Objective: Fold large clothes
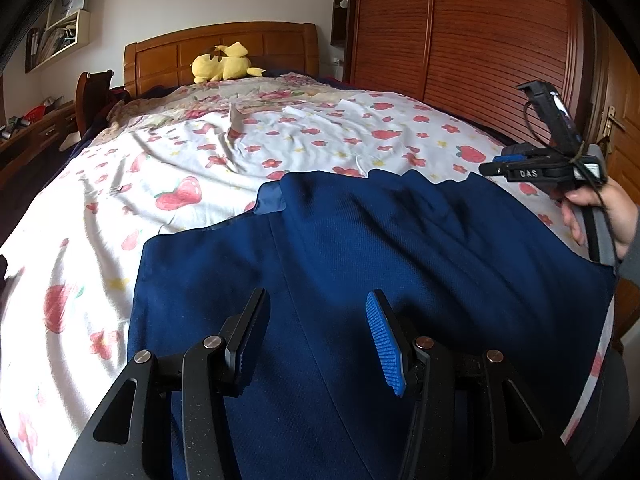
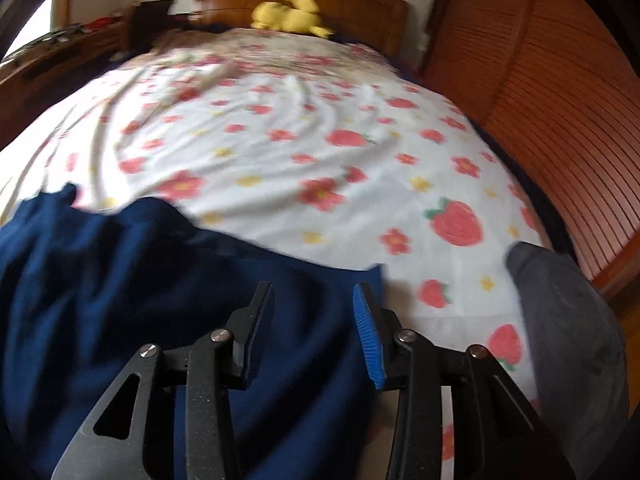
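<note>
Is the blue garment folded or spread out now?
Mostly spread: the blue garment lies flat on the bed sheet, with wrinkles.

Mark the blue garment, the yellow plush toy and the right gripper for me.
blue garment (image 1: 360,260): left wrist view, middle of the cloth.
yellow plush toy (image 1: 222,65): left wrist view, its body.
right gripper (image 2: 313,322): right wrist view, midway between the fingertips.

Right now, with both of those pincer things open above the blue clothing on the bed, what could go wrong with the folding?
1. The navy garment lies rumpled with ridges, so a fold could trap creases.
2. It lies directly on the loose strawberry sheet; the left gripper might pinch both layers.
3. The right gripper hovers near the garment's right edge, and that view is blurred; it might miss the edge or take too little cloth.
</note>
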Demonstrator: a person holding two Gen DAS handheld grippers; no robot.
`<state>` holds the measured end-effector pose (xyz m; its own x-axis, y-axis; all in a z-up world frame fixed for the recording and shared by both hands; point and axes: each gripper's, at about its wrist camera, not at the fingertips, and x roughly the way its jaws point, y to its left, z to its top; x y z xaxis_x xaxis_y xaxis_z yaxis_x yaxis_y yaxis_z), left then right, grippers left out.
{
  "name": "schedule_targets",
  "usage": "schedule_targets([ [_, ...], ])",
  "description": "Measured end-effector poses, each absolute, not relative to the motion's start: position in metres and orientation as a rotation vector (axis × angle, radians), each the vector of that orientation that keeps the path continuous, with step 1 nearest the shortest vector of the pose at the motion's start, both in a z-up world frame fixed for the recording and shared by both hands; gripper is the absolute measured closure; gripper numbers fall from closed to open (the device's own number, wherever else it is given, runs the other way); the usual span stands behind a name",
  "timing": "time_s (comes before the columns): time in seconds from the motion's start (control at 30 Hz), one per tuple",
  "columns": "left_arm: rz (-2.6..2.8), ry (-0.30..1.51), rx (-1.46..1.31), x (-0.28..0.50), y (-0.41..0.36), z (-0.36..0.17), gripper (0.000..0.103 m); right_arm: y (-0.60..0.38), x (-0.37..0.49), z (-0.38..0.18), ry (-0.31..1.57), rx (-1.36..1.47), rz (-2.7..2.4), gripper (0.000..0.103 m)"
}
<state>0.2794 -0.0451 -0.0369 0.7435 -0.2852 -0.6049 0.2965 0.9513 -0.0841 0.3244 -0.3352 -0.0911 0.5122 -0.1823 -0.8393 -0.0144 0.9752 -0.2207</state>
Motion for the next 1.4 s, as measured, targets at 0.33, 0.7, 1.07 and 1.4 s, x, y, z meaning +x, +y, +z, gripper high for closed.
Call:
schedule_targets([
  [0.33, -0.318, 0.606, 0.032, 0.266, -0.045, -0.028, 0.051, -0.230, 0.246, -0.112, 1.107, -0.156, 0.206, 0.061],
  [0.7, -0.309, 0.553, 0.025, 0.228, -0.047, -0.028, 0.051, -0.223, 0.217, -0.139, 1.101, -0.163, 0.215, 0.061],
  [1.07, -0.247, 0.603, 0.027, 0.182, -0.066, -0.023, 0.050, -0.256, 0.142, -0.092, 1.036, -0.191, 0.290, 0.061],
  [1.4, -0.217, 0.672, 0.044, 0.178, -0.083, -0.021, 0.050, -0.304, 0.119, -0.077, 1.001, -0.133, 0.233, 0.061],
])
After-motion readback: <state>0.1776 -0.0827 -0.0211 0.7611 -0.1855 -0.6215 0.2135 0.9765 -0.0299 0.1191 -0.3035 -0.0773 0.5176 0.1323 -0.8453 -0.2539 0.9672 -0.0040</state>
